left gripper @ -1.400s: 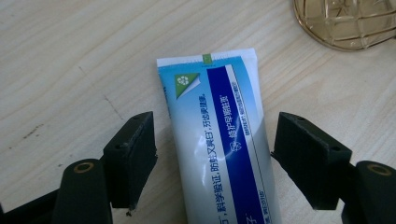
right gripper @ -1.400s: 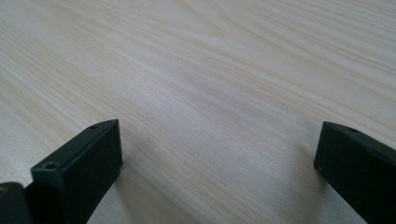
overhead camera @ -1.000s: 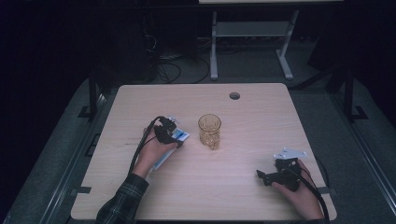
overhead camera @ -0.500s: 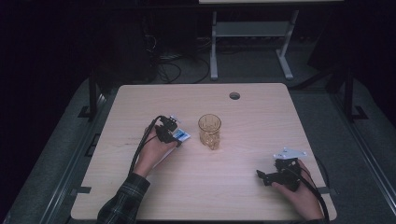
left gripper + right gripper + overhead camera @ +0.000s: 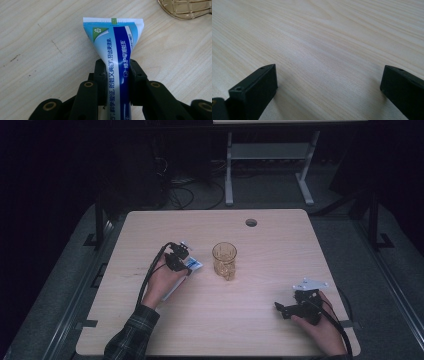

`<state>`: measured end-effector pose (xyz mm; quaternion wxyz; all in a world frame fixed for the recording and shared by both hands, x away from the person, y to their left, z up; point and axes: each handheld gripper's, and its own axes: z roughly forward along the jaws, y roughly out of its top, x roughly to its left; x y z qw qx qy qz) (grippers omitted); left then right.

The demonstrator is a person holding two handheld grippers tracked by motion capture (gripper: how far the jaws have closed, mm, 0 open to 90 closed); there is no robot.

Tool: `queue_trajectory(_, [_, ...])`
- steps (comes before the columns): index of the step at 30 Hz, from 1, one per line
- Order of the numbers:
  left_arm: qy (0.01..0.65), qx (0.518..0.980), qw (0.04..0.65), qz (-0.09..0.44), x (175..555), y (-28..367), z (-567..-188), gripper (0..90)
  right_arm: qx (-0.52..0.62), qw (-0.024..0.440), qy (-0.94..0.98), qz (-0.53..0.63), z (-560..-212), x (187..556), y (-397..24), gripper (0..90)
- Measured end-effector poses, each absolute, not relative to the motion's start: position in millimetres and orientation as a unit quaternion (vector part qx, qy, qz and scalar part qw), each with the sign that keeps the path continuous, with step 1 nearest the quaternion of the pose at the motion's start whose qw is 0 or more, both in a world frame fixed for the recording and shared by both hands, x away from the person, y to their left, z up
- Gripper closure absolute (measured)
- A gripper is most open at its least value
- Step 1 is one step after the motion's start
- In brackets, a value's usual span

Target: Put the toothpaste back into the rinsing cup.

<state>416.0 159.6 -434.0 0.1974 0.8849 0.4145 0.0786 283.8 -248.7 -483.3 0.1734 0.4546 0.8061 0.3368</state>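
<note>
With the left hand-held gripper (image 5: 113,82) clamped around the toothpaste tube (image 5: 115,47) lying on the table (image 5: 260,320), just at nine o'clock of the glass (image 5: 224,260), lift level, keep clear of its rim, leave the wide-open, empty right hand-held gripper (image 5: 284,309) parked.

1 toothpaste tube (image 5: 117,47), 1 amber glass (image 5: 224,259), 2 hand-held grippers, 1 table (image 5: 260,330).
</note>
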Motion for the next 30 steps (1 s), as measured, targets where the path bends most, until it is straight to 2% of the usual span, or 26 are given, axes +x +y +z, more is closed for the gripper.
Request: queue_trajectory(30, [0.399,0.867,0.292,0.052,404.9,191.0,-400.1,74.5,0.455,0.173,0.806,0.336,-483.2,283.8,-248.7,0.4])
